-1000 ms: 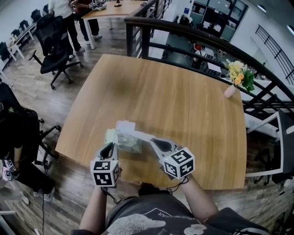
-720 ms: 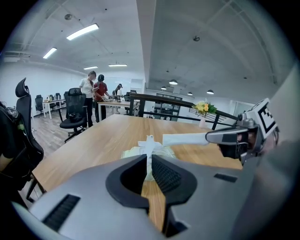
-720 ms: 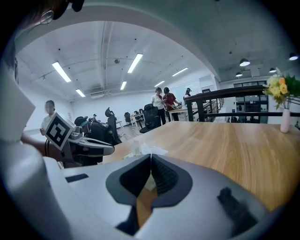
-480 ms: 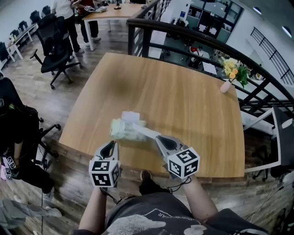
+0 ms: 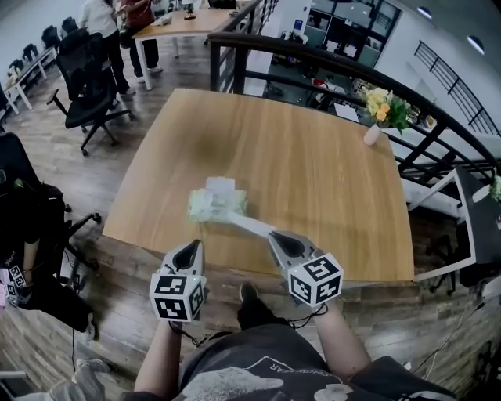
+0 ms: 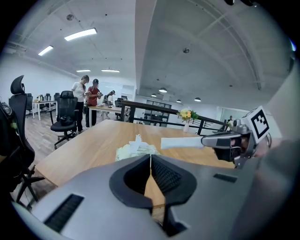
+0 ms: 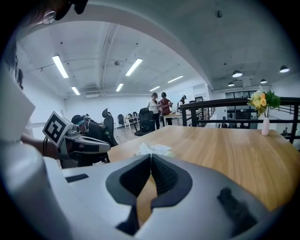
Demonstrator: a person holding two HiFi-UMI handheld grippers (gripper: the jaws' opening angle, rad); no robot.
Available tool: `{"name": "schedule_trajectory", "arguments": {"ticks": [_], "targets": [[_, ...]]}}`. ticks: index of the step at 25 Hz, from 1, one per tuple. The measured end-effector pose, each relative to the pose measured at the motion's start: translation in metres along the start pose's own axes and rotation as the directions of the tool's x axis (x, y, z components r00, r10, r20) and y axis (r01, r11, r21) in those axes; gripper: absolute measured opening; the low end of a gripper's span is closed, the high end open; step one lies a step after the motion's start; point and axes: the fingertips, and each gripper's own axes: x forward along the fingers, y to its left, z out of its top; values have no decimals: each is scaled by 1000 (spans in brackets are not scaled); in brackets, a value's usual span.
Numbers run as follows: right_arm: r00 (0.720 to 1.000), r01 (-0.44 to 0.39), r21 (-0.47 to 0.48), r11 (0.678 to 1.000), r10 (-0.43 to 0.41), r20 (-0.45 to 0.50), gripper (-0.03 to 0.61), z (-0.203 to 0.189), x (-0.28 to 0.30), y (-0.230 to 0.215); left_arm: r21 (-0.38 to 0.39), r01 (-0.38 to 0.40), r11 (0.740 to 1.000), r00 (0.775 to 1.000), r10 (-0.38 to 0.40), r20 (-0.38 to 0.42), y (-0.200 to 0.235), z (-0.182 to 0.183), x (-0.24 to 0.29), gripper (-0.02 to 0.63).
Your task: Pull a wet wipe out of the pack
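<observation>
The pale green wipe pack (image 5: pixel 211 205) lies near the front left of the wooden table (image 5: pixel 313 164), with a white tuft on top. A long white wet wipe (image 5: pixel 249 225) stretches from the pack to my right gripper (image 5: pixel 275 236), which is shut on its near end. The left gripper view shows the wipe (image 6: pixel 180 142) held level in the right gripper's tips (image 6: pixel 206 139). I cannot tell whether its far end is free of the pack (image 6: pixel 136 150). My left gripper (image 5: pixel 193 247) is shut on nothing, short of the table's edge and apart from the pack.
A small vase of yellow flowers (image 5: pixel 374 125) stands at the table's far right corner. A black railing (image 5: pixel 313 59) runs behind the table. An office chair (image 5: pixel 86 90) and two people (image 5: pixel 117 23) are at the far left, another dark chair (image 5: pixel 23 227) beside me.
Both grippers have drawn back from the table toward me and risen a little. The wipe has drawn out longer from the pack. The left gripper has come away from the pack.
</observation>
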Motion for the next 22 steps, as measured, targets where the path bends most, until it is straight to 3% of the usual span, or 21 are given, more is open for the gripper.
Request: {"name": "schedule_trajectory", "arguments": {"ticks": [22], "targets": [[1000, -7, -72, 997, 4, -30, 26, 5, 2, 8, -10, -8, 1000, 999, 9, 34, 6, 6, -10, 17]]}}
